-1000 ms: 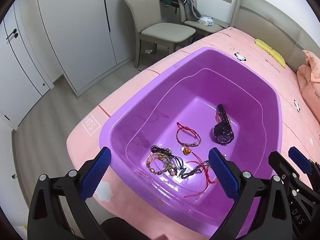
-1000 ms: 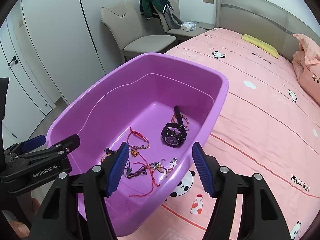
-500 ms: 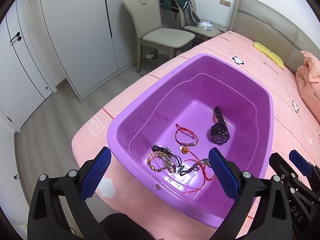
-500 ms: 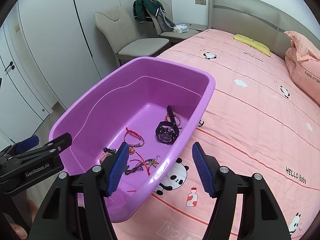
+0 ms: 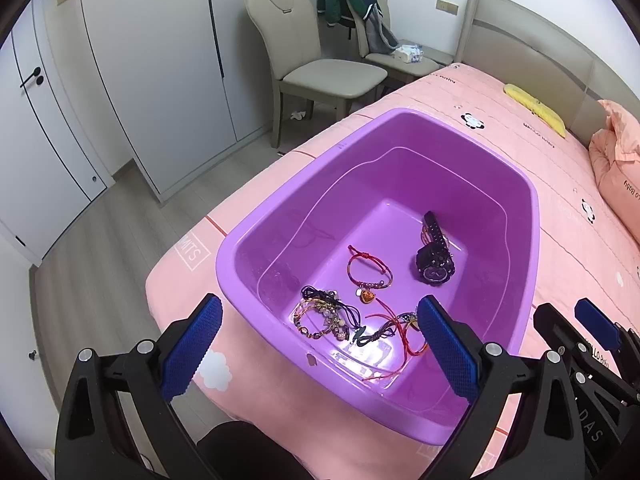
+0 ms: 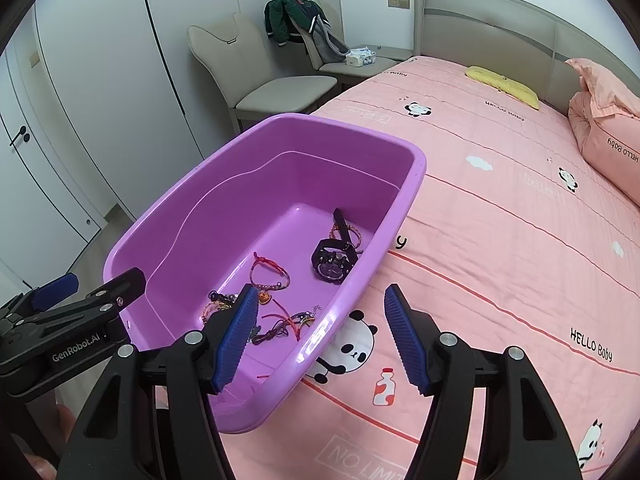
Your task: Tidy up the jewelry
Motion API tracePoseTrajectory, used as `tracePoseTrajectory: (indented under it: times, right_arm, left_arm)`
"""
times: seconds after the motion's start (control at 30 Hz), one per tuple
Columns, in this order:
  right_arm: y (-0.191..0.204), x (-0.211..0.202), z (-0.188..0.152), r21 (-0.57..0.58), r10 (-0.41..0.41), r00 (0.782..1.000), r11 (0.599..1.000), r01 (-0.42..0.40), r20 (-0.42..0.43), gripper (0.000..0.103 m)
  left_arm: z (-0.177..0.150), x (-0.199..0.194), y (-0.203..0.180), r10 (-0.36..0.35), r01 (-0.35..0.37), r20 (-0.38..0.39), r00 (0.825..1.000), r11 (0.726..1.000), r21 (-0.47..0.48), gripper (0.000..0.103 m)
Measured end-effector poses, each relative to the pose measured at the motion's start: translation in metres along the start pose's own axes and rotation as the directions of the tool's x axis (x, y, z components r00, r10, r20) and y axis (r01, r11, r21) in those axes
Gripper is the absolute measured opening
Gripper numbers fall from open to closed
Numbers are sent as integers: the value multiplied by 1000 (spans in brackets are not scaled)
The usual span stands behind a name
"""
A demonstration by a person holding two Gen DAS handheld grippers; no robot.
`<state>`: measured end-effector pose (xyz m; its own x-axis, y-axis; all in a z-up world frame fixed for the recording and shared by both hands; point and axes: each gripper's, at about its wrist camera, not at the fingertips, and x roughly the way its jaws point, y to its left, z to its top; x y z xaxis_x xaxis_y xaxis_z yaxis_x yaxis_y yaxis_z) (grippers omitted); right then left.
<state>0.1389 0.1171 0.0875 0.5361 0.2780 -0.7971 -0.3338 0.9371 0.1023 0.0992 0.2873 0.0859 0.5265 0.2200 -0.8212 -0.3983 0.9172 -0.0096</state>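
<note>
A purple plastic tub (image 5: 524,216) (image 6: 416,172) sits on the corner of a pink bed. Inside lie a black watch (image 5: 434,264) (image 6: 332,262), a red cord bracelet with a heart charm (image 5: 368,274) (image 6: 270,276), a beaded bracelet tangle (image 5: 324,316) and red and dark cords (image 5: 394,326) (image 6: 288,320). My left gripper (image 5: 320,344) is open and empty, held above the tub's near rim. My right gripper (image 6: 320,338) is open and empty, above the tub's right rim; it also shows in the left wrist view (image 5: 596,328).
The pink bedspread (image 6: 500,240) with panda prints stretches to the right, with a pink pillow (image 6: 608,136) and a yellow item (image 6: 502,84) near the headboard. Two beige chairs (image 5: 316,68) stand by white wardrobes (image 5: 152,60). The floor lies left of the bed edge.
Both grippers have pulled back and up from the tub, which looks smaller and farther now. The jewelry has not moved. Both stay open.
</note>
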Motion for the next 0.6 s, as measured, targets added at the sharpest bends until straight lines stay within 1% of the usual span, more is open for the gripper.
tracePoseTrajectory:
  times: [0.6]
  right_arm:
    - [0,-8,-5,-12,-20,1000,1000,20,6,63]
  left_arm:
    - [-1,-6,3,9,-9,8,1000,1000,-5,96]
